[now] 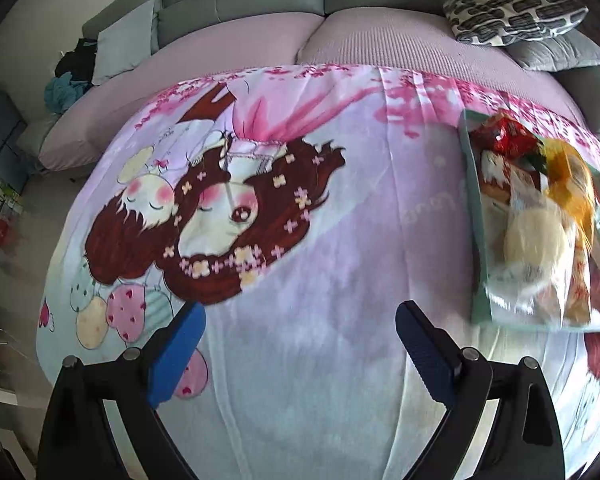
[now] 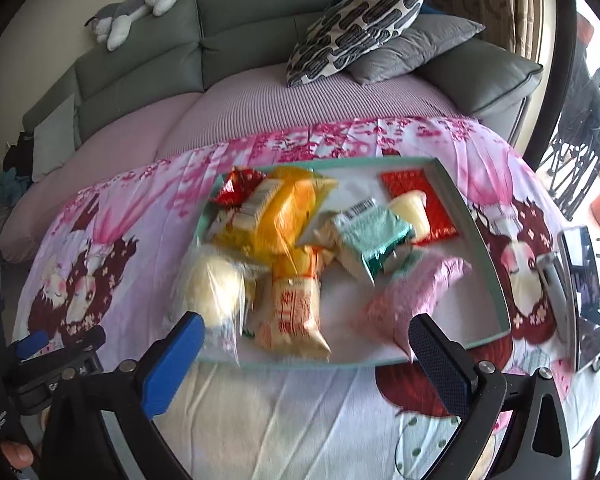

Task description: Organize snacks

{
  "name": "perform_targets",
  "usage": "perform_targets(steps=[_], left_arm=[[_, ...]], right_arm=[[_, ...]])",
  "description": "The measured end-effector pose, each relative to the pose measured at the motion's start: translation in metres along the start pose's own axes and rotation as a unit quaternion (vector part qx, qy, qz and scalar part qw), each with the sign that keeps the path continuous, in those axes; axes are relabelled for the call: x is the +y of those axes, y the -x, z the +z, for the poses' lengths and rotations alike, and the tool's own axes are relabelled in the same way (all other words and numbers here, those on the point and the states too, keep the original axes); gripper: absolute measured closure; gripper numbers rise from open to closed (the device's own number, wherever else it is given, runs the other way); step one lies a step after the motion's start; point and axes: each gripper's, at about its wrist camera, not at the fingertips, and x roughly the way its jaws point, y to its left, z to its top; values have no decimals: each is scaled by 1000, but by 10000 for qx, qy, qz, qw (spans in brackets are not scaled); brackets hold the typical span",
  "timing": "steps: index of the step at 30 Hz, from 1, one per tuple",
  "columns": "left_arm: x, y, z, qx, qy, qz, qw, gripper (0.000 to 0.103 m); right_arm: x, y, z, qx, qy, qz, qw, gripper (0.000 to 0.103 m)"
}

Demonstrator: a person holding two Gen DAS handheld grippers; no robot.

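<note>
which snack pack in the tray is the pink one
The pink packet at the tray's near right corner, just beyond the right gripper. The others are orange, green, red or clear.

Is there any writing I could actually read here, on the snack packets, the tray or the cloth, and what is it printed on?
No text can be read for certain.
Beige snack packet: red characters, too blurred.
Barcode labels on the yellow packet and the green packet: too small.
Cartoon cloth: faint pale lettering near the tray, too faint.
Left tool, seen from the right wrist: a few white marks, partly hidden.
</note>
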Motion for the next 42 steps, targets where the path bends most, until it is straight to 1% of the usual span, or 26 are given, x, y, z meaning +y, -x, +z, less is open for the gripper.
perform_targets(steps=[6,13,18,22,33,42], left_arm=[[1,2,-12,21,-77,-61,9999,7],[8,3,-20,64,3,-79,9999,7],[9,-1,-18,132,42,-109,9998,7],[11,0,-14,107,93,-204,9997,7],[16,-4,-11,178,188,-226,9994,7],[13,-7,-12,222,106,-182,9995,7]], right_arm=[[-3,3,-14,78,5,-3,10000,0],[-3,4,-23,172,51,-2,9998,0],[1,3,-25,196,111,15,9997,0],[6,-3,-24,260,201,9,9995,0],[15,-12,-23,367,370,-16,9986,0],[15,-13,-24,413,382,-6,9984,0]])
